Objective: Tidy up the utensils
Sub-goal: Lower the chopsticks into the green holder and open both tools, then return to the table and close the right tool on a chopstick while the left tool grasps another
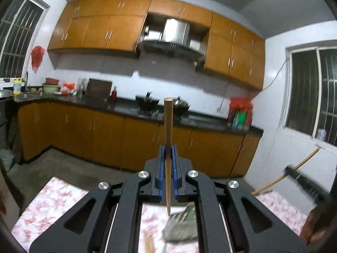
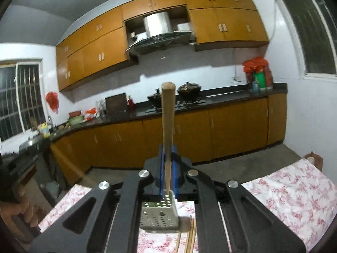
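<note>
My left gripper (image 1: 167,149) is shut on a wooden chopstick (image 1: 168,126), held upright with its thin tip pointing down above a perforated metal utensil holder (image 1: 181,225), which looks blurred. My right gripper (image 2: 167,149) is shut on another wooden chopstick (image 2: 167,116), also upright, its tip just above the open top of the holder (image 2: 159,214). More chopsticks (image 2: 190,236) lie on the floral tablecloth (image 2: 290,196) just right of the holder. One chopstick (image 1: 150,245) lies in front of the holder in the left wrist view.
The table with the floral cloth (image 1: 48,202) stands in a kitchen with orange cabinets (image 1: 105,139) and a dark counter. The other gripper (image 1: 303,181) and a hand (image 1: 316,225) show at the right edge, and a hand (image 2: 19,208) shows at the left of the right wrist view.
</note>
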